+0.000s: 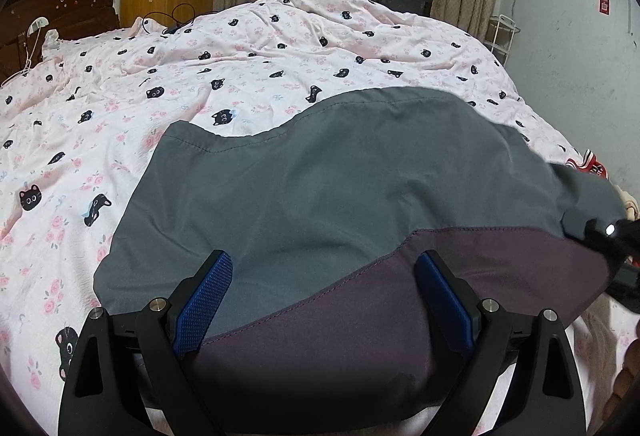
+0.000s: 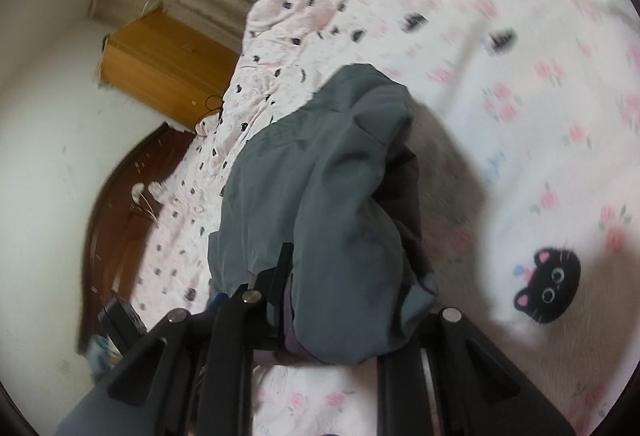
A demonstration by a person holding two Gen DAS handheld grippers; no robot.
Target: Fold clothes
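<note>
A grey and purple fabric garment (image 1: 320,188) lies on a bed with a pink cat-print cover (image 1: 160,84). The left hand-held gripper (image 1: 324,300) hovers spread above it. The right hand-held gripper (image 2: 344,300) pinches a bunched fold, lifted.

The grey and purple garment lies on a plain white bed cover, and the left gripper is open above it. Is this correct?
Not quite: the left wrist view shows the bed cover is pink with black cats, not plain white. The garment is grey and purple, the left gripper open above it.

Open pink bedspread (image 1: 248,48) left and beyond grey garment (image 1: 320,176), headboard (image 1: 52,16) far left, cable (image 1: 176,20) near it
</note>
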